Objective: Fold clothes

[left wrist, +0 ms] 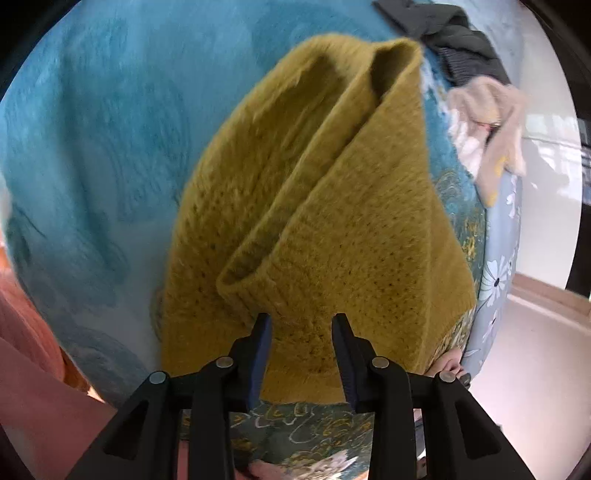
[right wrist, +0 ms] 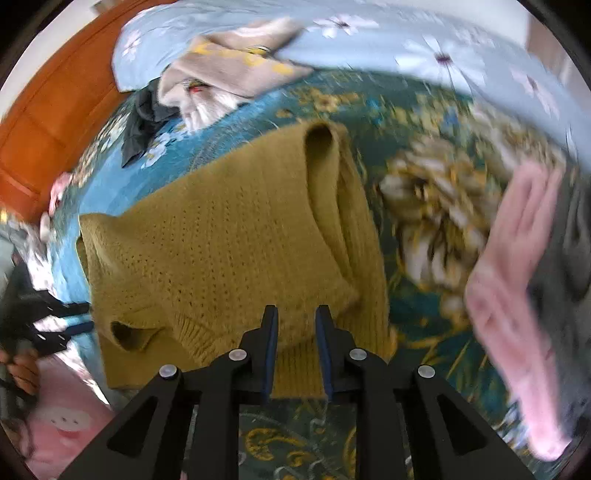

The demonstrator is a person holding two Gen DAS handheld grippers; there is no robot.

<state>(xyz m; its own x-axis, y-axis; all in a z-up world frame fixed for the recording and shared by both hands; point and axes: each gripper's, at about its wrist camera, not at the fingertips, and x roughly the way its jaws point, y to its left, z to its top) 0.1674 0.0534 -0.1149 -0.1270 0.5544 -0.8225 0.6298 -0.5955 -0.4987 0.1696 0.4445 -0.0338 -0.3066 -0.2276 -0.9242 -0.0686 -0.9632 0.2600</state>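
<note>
A mustard-yellow knitted sweater [left wrist: 332,206] lies folded on the blue patterned bedspread [left wrist: 96,122], with its sleeves folded over the body. It also shows in the right wrist view [right wrist: 221,240]. My left gripper [left wrist: 302,325] is open, its fingers just above the sweater's near hem. My right gripper [right wrist: 295,314] is open too, with a narrower gap, over the sweater's near edge. Neither holds any cloth.
A dark garment [left wrist: 443,29] and a beige garment [left wrist: 487,122] lie at the bed's far side. A pink cloth [right wrist: 517,277] lies at the right. An orange headboard [right wrist: 55,103] stands at the left. A floral sheet [right wrist: 424,48] borders the bedspread.
</note>
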